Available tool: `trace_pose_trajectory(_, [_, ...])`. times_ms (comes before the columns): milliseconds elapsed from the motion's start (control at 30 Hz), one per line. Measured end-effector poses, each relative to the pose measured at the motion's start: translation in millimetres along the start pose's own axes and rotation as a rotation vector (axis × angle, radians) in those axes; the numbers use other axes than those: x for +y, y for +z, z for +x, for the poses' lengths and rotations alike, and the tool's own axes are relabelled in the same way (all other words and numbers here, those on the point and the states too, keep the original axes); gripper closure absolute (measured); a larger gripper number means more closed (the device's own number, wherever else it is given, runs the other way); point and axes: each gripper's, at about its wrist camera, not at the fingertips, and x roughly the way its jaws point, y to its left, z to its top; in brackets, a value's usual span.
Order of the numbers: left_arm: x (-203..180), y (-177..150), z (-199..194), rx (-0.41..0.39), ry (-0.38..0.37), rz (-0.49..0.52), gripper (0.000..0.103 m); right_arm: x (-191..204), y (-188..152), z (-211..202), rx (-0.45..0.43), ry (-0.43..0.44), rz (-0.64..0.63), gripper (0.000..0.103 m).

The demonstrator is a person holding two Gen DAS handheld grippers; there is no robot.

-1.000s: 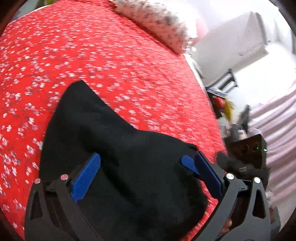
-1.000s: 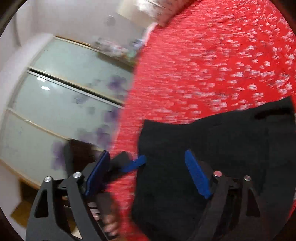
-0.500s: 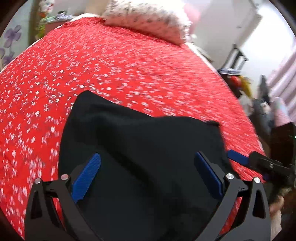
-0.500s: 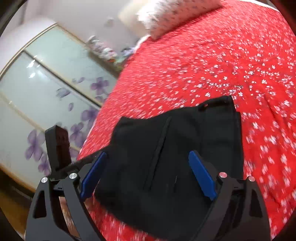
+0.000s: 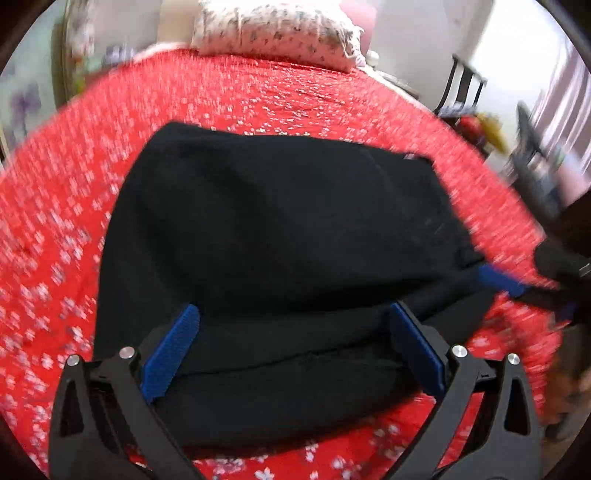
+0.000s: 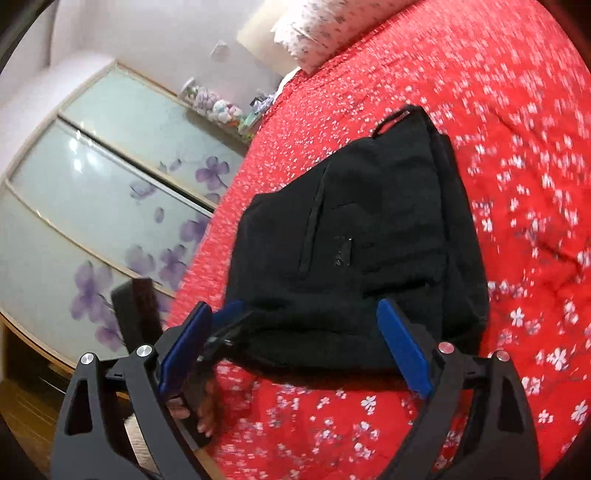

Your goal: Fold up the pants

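The black pants (image 5: 288, 221) lie folded into a compact block on the red flowered bedspread (image 5: 258, 96). My left gripper (image 5: 293, 343) hovers open over their near edge, its blue pads wide apart and pressing on nothing. At the right, a blue finger (image 5: 496, 281) of the other gripper reaches the pants' corner. In the right wrist view the pants (image 6: 369, 240) show a pocket seam and a belt loop. My right gripper (image 6: 293, 347) stands open at their near edge, holding nothing. The left gripper's blue finger (image 6: 229, 314) and a hand (image 6: 205, 402) sit at the lower left.
A flowered pillow (image 5: 273, 29) lies at the head of the bed. Sliding wardrobe doors (image 6: 92, 177) with purple flowers run along the bed's left side, with small toys (image 6: 218, 105) on a shelf. A dark chair (image 5: 461, 88) and clutter stand at the right.
Both grippers have drawn back toward the pants' near edge, so more of the folded pants shows. The left wrist has rolled level with the bed. The right jaws have widened.
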Motion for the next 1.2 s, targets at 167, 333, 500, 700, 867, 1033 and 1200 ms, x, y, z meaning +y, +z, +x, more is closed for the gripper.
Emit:
trace_pose_trajectory(167, [3.1, -8.9, -22.3, -0.037, -0.017, -0.043, 0.002, 6.2, -0.7, -9.8, -0.011, 0.01, 0.001, 0.009])
trace_pose_trajectory(333, [6.4, -18.6, -48.7, -0.089, -0.01, -0.042, 0.002, 10.9, -16.8, -22.0, -0.015, 0.154, 0.043, 0.009])
trace_pose_trajectory(500, [6.3, -17.5, -31.2, -0.046, 0.037, -0.048, 0.002, -6.7, -30.1, 2.2, 0.044, 0.076, 0.128, 0.006])
trace_pose_trajectory(700, [-2.7, -25.8, -22.9, -0.073, 0.124, -0.016, 0.002, -1.5, -33.5, 4.6, 0.022, 0.048, 0.095, 0.005])
trace_pose_trajectory(867, [-2.1, -24.7, -22.9, -0.073, 0.139, -0.016, 0.002, -0.8, -31.7, 5.4, 0.023, 0.046, 0.111, 0.004])
trace_pose_trajectory(1033, [-9.1, -28.4, -29.8, -0.08, 0.179, -0.001, 0.002, 3.5, -28.9, 4.5, 0.043, 0.04, 0.119, 0.004])
trace_pose_trajectory(1200, [-6.5, -36.3, -47.2, -0.111, 0.172, -0.011, 0.002, 4.8, -12.8, -29.4, -0.069, 0.029, 0.087, 0.004])
